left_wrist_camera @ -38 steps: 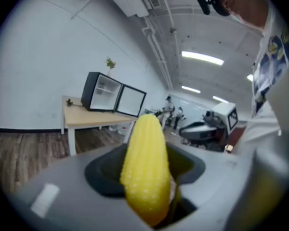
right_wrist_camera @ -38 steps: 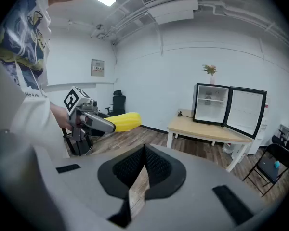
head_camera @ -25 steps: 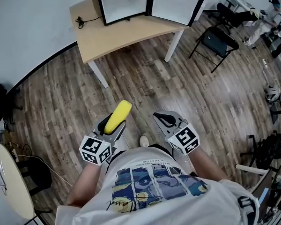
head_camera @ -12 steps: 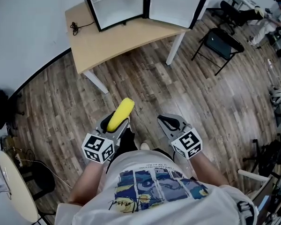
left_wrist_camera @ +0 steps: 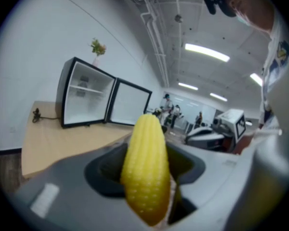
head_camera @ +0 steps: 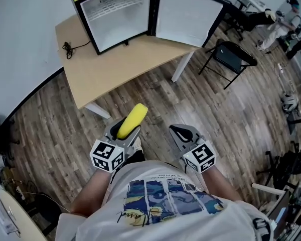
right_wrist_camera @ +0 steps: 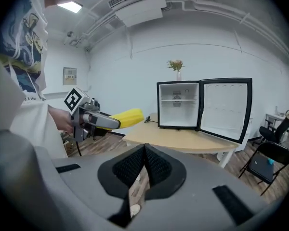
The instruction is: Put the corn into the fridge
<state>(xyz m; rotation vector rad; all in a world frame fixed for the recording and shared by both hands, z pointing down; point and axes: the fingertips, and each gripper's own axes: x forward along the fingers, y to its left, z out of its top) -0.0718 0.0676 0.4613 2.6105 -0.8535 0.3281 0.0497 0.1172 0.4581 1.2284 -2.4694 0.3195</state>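
A yellow corn cob (head_camera: 132, 120) sticks out forward from my left gripper (head_camera: 125, 128), which is shut on it above the wood floor. In the left gripper view the corn (left_wrist_camera: 145, 170) fills the middle between the jaws. The black mini fridge (head_camera: 113, 14) stands on a wooden table (head_camera: 115, 69) ahead, its door (head_camera: 188, 16) swung wide open to the right and its white inside showing. My right gripper (head_camera: 182, 133) hangs beside the left one, shut with nothing in it. From the right gripper view the fridge (right_wrist_camera: 178, 105) and the corn (right_wrist_camera: 126, 118) are both seen.
A black folding chair (head_camera: 231, 54) stands right of the table. A cable (head_camera: 67, 48) lies on the table's left end. A round white table (head_camera: 12, 220) is at the lower left. People and equipment are at the far right (head_camera: 286, 19).
The table and fridge have come nearer and sit lower and larger in the head view. Both grippers moved forward with them; the corn stays in the left gripper.
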